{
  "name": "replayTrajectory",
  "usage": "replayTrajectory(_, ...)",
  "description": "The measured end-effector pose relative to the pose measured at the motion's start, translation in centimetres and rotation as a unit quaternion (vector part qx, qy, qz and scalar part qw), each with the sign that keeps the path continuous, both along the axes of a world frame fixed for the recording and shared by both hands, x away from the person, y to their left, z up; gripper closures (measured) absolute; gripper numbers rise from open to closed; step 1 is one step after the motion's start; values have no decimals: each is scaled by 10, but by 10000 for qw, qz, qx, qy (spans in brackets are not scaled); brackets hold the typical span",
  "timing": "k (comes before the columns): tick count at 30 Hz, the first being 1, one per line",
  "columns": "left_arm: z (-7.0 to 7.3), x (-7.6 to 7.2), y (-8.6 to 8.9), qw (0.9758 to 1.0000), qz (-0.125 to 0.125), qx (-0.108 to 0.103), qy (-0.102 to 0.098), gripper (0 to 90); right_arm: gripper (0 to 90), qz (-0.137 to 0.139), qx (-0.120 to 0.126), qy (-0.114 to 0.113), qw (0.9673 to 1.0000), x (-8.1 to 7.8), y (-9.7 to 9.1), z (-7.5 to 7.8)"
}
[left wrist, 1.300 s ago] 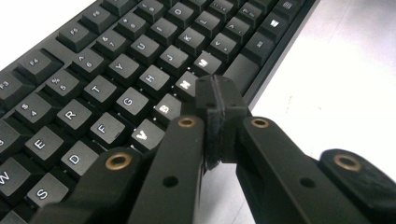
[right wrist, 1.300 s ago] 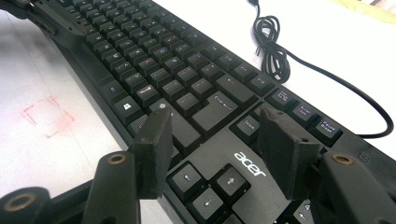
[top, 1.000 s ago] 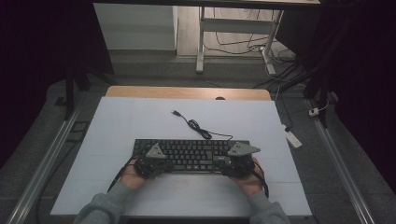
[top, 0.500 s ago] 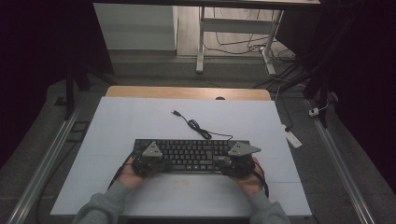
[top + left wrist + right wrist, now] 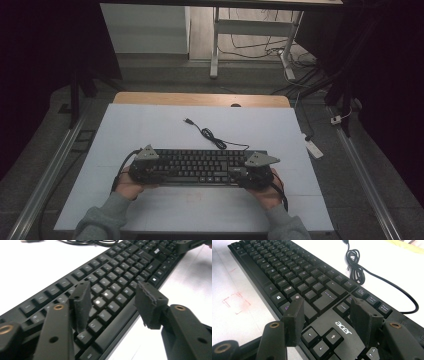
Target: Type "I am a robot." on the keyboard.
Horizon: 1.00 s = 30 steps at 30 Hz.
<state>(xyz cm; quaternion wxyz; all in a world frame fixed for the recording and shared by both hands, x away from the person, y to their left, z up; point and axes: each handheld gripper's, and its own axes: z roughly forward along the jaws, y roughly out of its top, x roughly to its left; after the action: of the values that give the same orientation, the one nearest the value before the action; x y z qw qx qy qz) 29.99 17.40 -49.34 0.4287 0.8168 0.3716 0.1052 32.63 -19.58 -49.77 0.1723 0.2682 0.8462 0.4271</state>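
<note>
At the keyboard's left end, the left claw (image 5: 112,303) has just been opening; its jaws now stand wide over the keys with nothing gripped, so it should lift straight up, clear of the keycaps. The keyboard (image 5: 200,166), a flat matte-black plastic slab with low square keys, lies flat on the smooth white worktop (image 5: 150,125). Behind the keyboard trails its thin coiled cable (image 5: 210,135). At the keyboard's right end, the right claw (image 5: 328,317) gapes wide above the arrow keys, pads ribbed and rubbery.

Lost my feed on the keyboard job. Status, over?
Left gripper just opened, nothing clamped; right gripper open. Both over the black Acer keyboard, flat on the table. Cable trails behind, clear.
</note>
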Motion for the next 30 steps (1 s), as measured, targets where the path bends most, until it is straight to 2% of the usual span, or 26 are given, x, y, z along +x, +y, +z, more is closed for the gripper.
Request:
replayTrajectory(4, 1, 1, 4, 9999, 111, -5, 28, 412, 453, -4, 7, -16, 10000, 0, 0, 1)
replayTrajectory(10, 1, 2, 7, 9999, 137, 30, 70, 391, 454, -11, 25, -8, 10000, 0, -1, 1)
replayTrajectory(30, 1, 5, 8, 9997, 199, 94, 58, 373, 455, -14, -11, 2, 10000, 0, 0, 0)
